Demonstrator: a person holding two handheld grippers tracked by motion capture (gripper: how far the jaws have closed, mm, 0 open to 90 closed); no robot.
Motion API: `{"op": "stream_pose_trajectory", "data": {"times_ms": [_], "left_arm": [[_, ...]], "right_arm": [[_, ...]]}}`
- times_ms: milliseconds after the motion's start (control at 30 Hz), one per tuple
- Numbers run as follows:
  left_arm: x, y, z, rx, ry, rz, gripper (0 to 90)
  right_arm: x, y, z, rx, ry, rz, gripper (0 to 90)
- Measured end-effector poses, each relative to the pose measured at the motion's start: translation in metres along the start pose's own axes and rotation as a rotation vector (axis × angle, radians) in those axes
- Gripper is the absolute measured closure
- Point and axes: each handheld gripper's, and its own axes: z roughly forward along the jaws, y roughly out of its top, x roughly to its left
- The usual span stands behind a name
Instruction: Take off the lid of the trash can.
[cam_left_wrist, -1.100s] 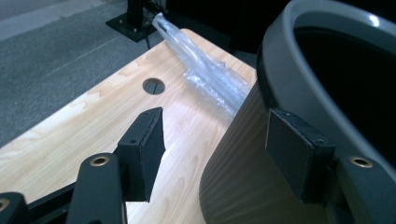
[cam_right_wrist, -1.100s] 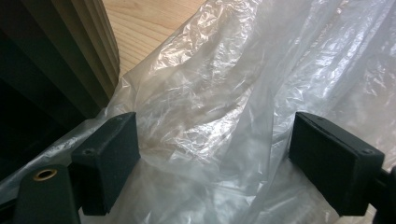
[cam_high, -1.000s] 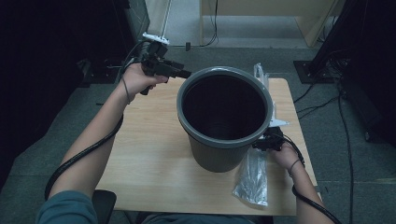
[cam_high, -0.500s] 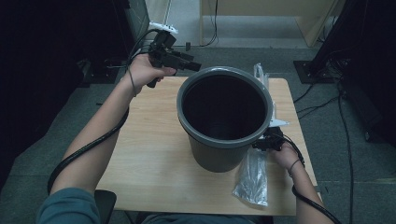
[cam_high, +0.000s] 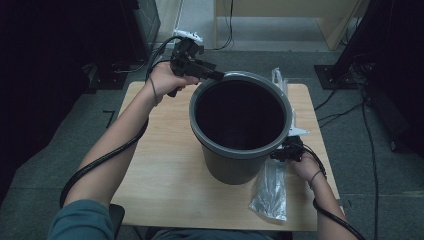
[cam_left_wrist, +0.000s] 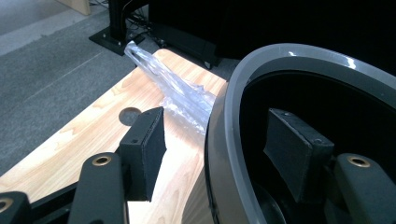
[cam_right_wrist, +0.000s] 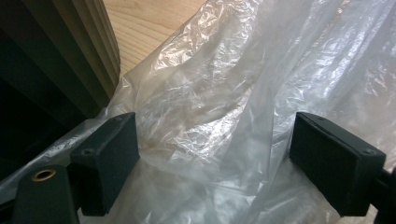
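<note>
Grey bin (cam_high: 235, 160), clear plastic bag (cam_high: 270, 192), light wood-grain table (cam_high: 160, 170).

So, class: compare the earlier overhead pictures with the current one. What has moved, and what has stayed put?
The left claw has travelled right to the bin, its open jaws now straddling the rim, one inside and one outside. The bin, the clear plastic bag and the right claw, open at the bag, have stayed put.

**Dim overhead scene, brighter close-ups**

High view: dim, upper left and right of the frame nearly black. Left gripper view: glare on the bin rim (cam_left_wrist: 327, 53), near jaws soft. Right gripper view: plastic bag (cam_right_wrist: 219, 93) glints brightly, left edge shadowed.
</note>
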Motion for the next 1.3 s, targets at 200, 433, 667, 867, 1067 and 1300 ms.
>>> {"op": "stream_pose_trajectory", "data": {"times_ms": [200,433,667,867,1067,1300], "left_arm": [[-0.002,0.0,0.012,0.023,0.008,-0.004,36.6],[-0.004,-0.001,0.021,0.04,-0.001,-0.01,40.5],[-0.006,0.001,0.024,0.04,0.018,0.002,47.5],[-0.009,0.001,0.032,0.046,0.018,0.04,49.1],[-0.01,0.002,0.031,0.034,0.026,0.057,58.5],[-0.014,0.003,0.031,0.056,0.038,0.077,68.2]], "right_arm": [[0.0,0.0,0.0,0.0,0.001,0.0,15.6],[0.0,0.0,0.0,0.0,0.001,0.001,15.7],[0.0,0.0,0.0,0.001,0.001,0.001,15.6],[0.0,0.0,0.0,0.001,0.001,0.001,15.5],[0.0,0.0,0.0,0.0,0.002,-0.002,15.4],[0.0,0.0,0.0,0.0,0.002,-0.002,15.4]]}}
